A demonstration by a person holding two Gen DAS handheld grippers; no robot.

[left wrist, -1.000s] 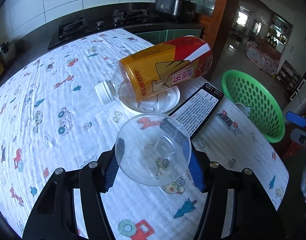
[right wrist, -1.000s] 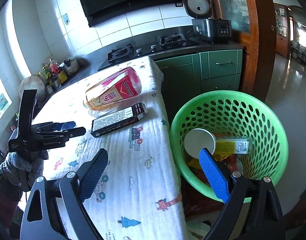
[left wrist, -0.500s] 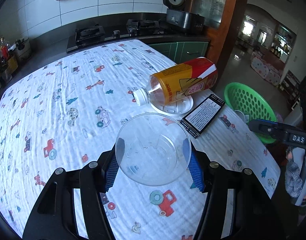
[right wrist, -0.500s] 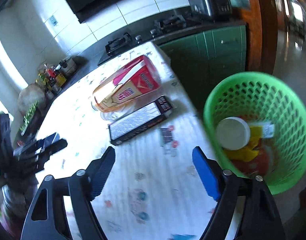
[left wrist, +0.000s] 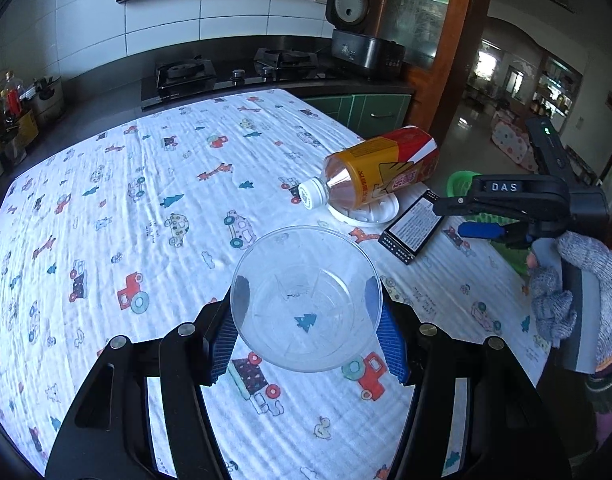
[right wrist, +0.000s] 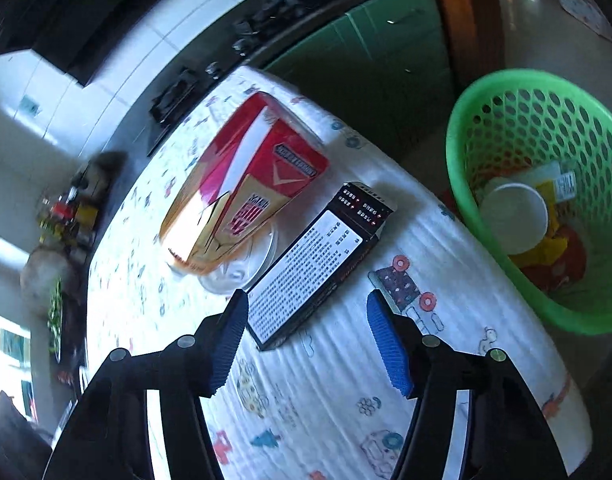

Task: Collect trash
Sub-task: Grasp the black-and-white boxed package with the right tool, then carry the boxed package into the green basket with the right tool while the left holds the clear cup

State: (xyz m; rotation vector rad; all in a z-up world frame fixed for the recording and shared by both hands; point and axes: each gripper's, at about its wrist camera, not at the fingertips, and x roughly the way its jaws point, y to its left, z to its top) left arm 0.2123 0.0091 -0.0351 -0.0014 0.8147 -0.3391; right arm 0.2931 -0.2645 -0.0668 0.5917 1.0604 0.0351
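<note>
My left gripper is shut on a clear plastic bowl, held above the patterned tablecloth. A yellow-and-red drink bottle lies on its side over a white plastic lid. Beside it lies a flat black box with white text. My right gripper hovers over the near end of that black box; its jaws are closing and the pads touch nothing. The bottle sits just beyond the box. In the left wrist view a gloved hand holds the right gripper.
A green perforated basket stands off the table's right edge, holding a white round lid and yellow and red wrappers. A dark counter with a gas hob and a rice cooker runs behind the table.
My left gripper drew back and up with the bowl, so the bottle and box look farther away. My right gripper swung from the basket to over the black box, rolled, and its jaws narrowed.
</note>
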